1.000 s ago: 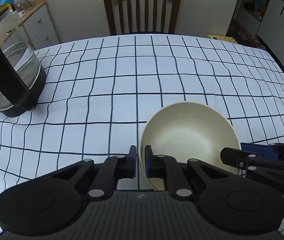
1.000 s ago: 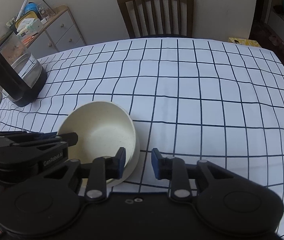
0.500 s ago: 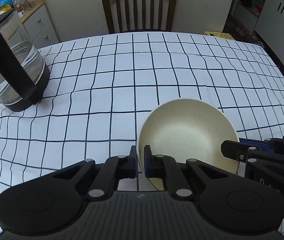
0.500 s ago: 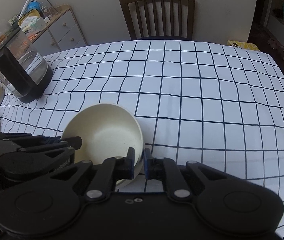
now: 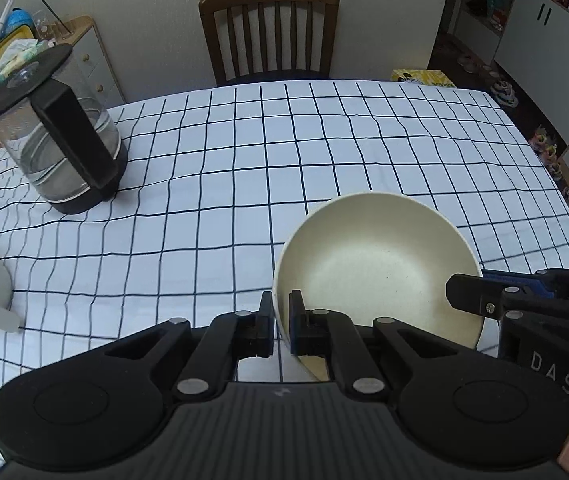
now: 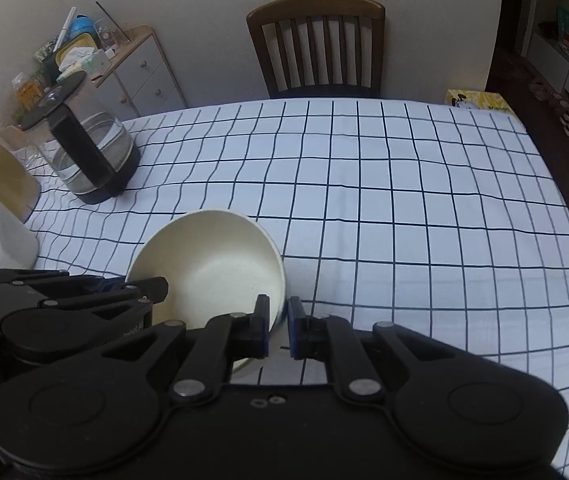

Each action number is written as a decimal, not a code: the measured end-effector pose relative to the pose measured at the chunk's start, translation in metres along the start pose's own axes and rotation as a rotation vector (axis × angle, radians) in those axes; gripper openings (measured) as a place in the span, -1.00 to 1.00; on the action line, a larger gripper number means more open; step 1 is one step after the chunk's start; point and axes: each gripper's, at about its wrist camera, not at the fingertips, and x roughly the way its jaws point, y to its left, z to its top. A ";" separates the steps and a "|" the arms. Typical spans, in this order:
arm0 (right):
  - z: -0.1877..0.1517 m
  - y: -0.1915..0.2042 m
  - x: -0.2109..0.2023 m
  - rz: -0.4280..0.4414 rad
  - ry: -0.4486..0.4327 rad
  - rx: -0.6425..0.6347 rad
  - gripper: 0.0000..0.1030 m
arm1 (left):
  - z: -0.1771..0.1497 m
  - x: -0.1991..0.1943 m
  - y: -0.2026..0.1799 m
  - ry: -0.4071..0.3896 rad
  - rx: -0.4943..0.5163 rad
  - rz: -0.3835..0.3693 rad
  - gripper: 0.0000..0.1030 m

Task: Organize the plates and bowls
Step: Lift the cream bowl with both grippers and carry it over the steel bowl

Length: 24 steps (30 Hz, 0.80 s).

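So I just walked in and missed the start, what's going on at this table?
A person is holding one cream bowl with two handheld grippers. The left gripper is clamped on the rim at one side, the right gripper on the opposite side. A glass kettle stands on the checked tablecloth; no plates are in view.

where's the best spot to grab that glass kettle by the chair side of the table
Take the glass kettle by its black handle, coming from the near side it faces. The handle is a narrow upright bar that jaws can span; the round glass body looks too wide and slick.
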 end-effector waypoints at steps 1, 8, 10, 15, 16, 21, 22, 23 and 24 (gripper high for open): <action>-0.003 0.002 -0.006 0.001 -0.002 0.002 -0.82 | -0.003 -0.006 0.000 -0.002 0.003 -0.001 -0.89; -0.025 0.020 -0.050 0.009 -0.035 -0.005 -0.81 | -0.031 -0.053 0.006 -0.022 0.009 -0.006 -0.89; -0.034 0.026 -0.063 0.009 -0.045 -0.010 -0.81 | -0.041 -0.065 0.007 -0.030 0.019 -0.002 -0.88; -0.056 0.042 -0.091 0.018 -0.062 -0.014 -0.81 | -0.066 -0.096 0.011 -0.042 0.043 0.007 -0.88; -0.060 0.045 -0.096 0.020 -0.066 -0.016 -0.81 | -0.071 -0.101 0.012 -0.044 0.047 0.008 -0.88; -0.084 0.059 -0.119 0.027 -0.074 -0.020 -0.80 | -0.097 -0.123 0.018 -0.052 0.068 0.007 -0.88; -0.088 0.061 -0.123 0.030 -0.074 -0.018 -0.80 | -0.102 -0.127 0.020 -0.053 0.072 0.006 -0.88; -0.093 0.064 -0.126 0.032 -0.074 -0.018 -0.80 | -0.107 -0.130 0.022 -0.053 0.075 0.004 -0.88; -0.097 0.067 -0.129 0.034 -0.075 -0.018 -0.79 | -0.111 -0.133 0.023 -0.053 0.078 0.002 -0.88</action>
